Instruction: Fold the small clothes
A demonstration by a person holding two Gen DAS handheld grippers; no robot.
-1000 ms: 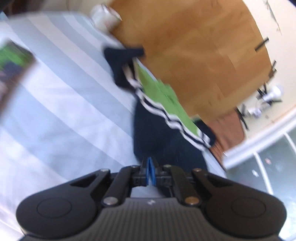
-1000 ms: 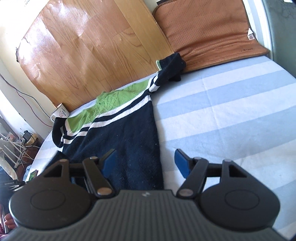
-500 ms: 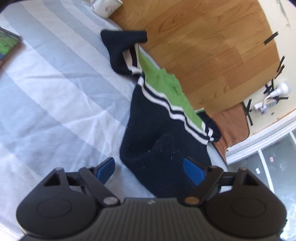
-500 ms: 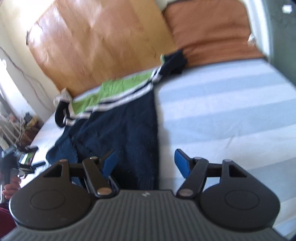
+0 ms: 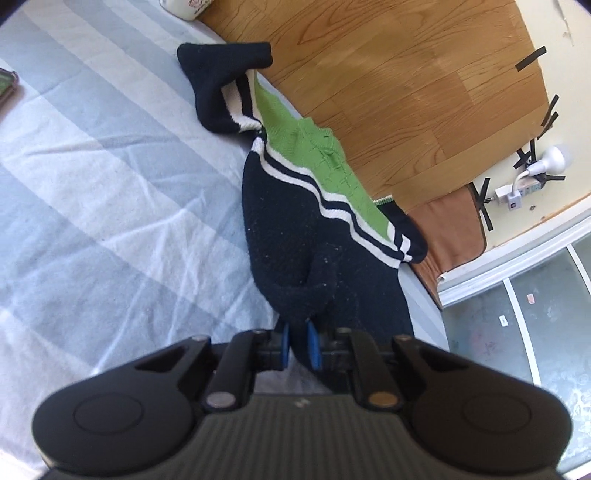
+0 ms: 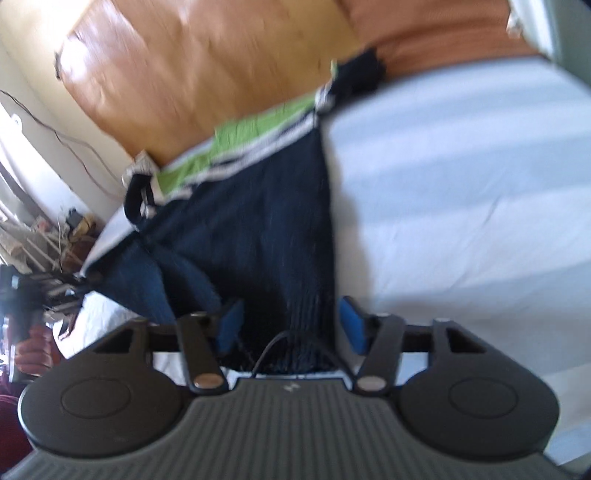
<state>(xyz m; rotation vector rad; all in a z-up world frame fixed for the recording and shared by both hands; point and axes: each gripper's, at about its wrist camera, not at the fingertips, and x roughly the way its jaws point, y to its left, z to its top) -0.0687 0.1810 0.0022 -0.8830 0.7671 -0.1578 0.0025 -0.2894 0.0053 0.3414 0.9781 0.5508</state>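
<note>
A small navy sweater (image 5: 314, 229) with a green yoke and white stripes lies on a blue-and-white striped bed sheet (image 5: 110, 184). My left gripper (image 5: 298, 341) is shut on the sweater's near left hem corner, which bunches up just ahead of the blue pads. In the blurred right wrist view the sweater (image 6: 258, 221) lies spread out. My right gripper (image 6: 291, 328) is open, its blue pads on either side of the hem's near right corner.
A wooden headboard (image 5: 406, 92) runs behind the sweater, with a brown cushion (image 5: 450, 229) beside it. A white mug (image 5: 184, 7) stands at the bed's far edge. A phone (image 5: 5, 88) lies at the left. A person's hand (image 6: 33, 350) shows at the left.
My left gripper was shut, opened, then closed on the left hem corner. My right gripper stayed open and moved forward over the right hem corner.
</note>
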